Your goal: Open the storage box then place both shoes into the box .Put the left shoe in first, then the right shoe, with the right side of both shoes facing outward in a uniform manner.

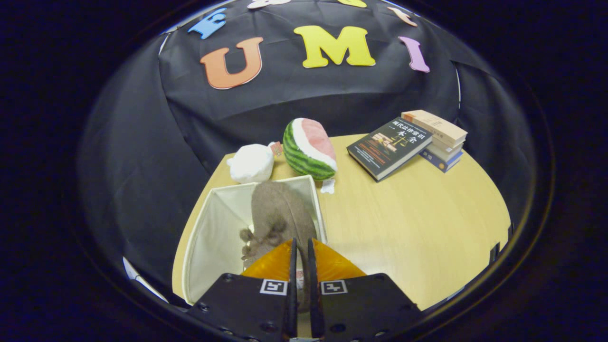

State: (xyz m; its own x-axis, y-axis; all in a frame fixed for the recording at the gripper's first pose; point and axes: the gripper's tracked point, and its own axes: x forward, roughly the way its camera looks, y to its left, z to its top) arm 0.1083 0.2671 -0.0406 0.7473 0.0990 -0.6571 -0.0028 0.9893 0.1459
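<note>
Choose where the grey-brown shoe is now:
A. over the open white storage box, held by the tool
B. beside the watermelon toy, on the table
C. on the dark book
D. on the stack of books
A: the tool grips the shoe above the open storage box.

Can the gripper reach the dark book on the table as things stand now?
Probably not yet: the gripper fingers are shut on the brown shoe over the storage box. The table path to the book looks free.

The claw (300, 266) has two black angular housings with small screws; each carries a square black-and-white marker tag, and two thin upright plates stand nearly together.
</note>
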